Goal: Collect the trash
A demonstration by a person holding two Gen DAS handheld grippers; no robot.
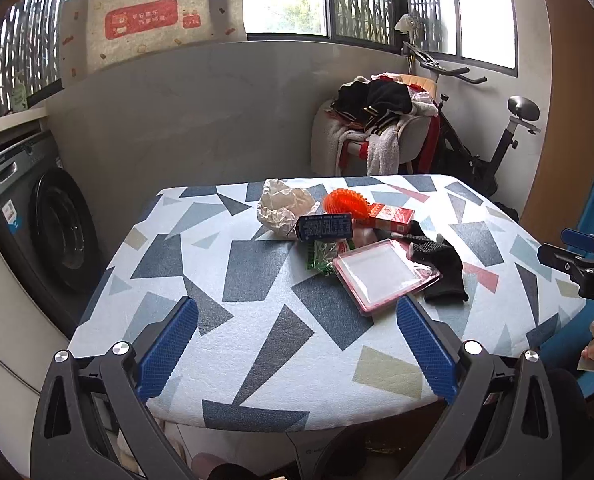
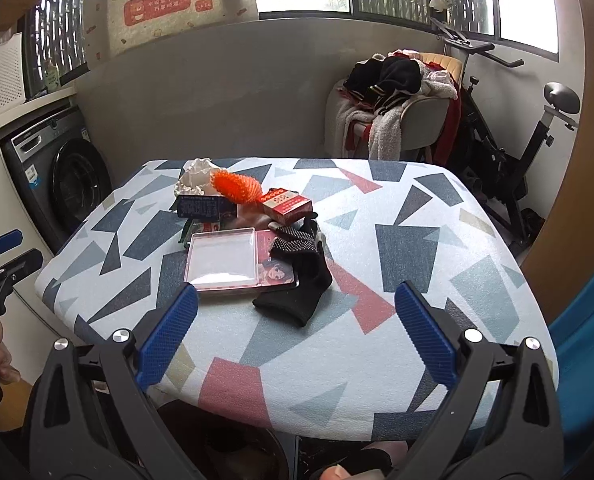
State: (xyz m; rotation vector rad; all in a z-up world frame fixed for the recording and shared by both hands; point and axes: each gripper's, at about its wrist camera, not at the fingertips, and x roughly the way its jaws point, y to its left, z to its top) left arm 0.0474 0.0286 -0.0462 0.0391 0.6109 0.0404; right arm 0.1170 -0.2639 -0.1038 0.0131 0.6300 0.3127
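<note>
A cluster of items lies on the patterned table (image 1: 257, 344): crumpled white paper (image 1: 283, 205) (image 2: 195, 178), a dark blue carton (image 1: 324, 227) (image 2: 201, 206), an orange spiky ball (image 1: 343, 200) (image 2: 237, 188), a red box (image 1: 389, 216) (image 2: 287, 202), a green wrapper (image 1: 323, 254), a clear pink-edged case (image 1: 381, 276) (image 2: 233, 260) and a black glove (image 1: 441, 264) (image 2: 301, 280). My left gripper (image 1: 297, 348) is open and empty above the table's near edge. My right gripper (image 2: 297, 340) is open and empty, near the glove.
A washing machine (image 1: 45, 216) stands left of the table. A chair piled with clothes (image 1: 377, 120) and an exercise bike (image 1: 497, 136) stand behind it. A blue object (image 2: 585, 360) is at the right. A low wall (image 1: 197, 112) with windows runs behind.
</note>
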